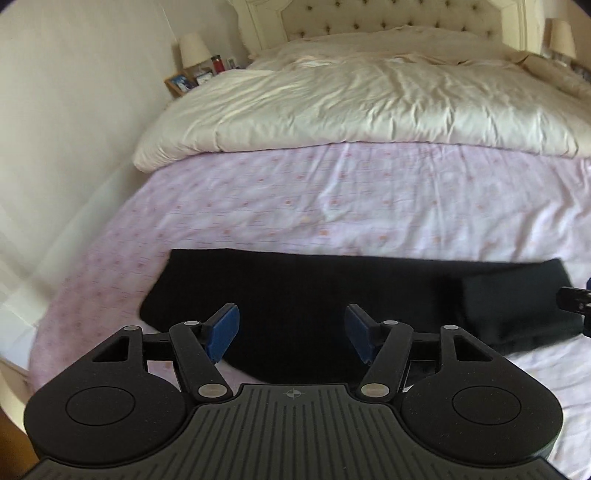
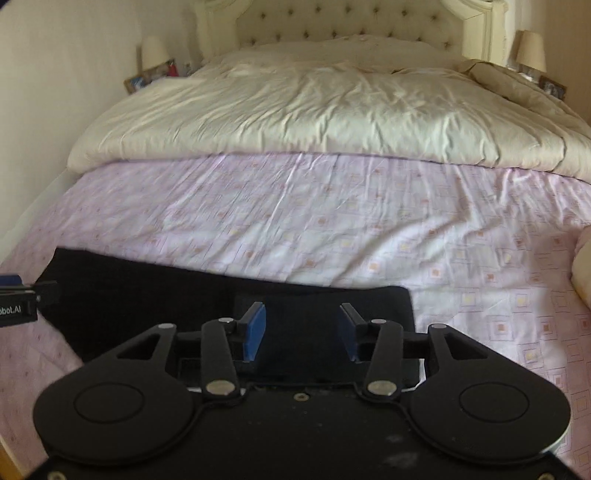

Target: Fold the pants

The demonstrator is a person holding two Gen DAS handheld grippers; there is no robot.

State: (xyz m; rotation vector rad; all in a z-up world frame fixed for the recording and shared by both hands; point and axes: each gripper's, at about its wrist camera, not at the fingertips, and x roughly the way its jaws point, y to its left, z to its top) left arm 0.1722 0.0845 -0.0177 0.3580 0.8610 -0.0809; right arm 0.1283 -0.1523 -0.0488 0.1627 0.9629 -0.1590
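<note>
**A:** ok left wrist view first; the left gripper [image 1: 291, 334] is spread apart, blue pads [image 1: 226, 332] with nothing between them, not touching anything; the black pants [image 1: 332, 295] lie flat on the pink patterned sheet [image 1: 295, 199] right below and ahead of the fingers, running off to the right where a thicker folded end sits; the tip of the other gripper pokes in at the far right edge

**B:** and the right wrist view?

**A:** same deal; right gripper [image 2: 302, 330] is released too, pads apart and clear of the cloth; no earlier shot to compare; pants [image 2: 184, 302] are straight under it and stretch away to its left, toward the left gripper [image 2: 14, 295] at the edge; cream duvet [image 2: 314, 110] bunched well beyond, headboard [image 2: 351, 22] behind that
</note>
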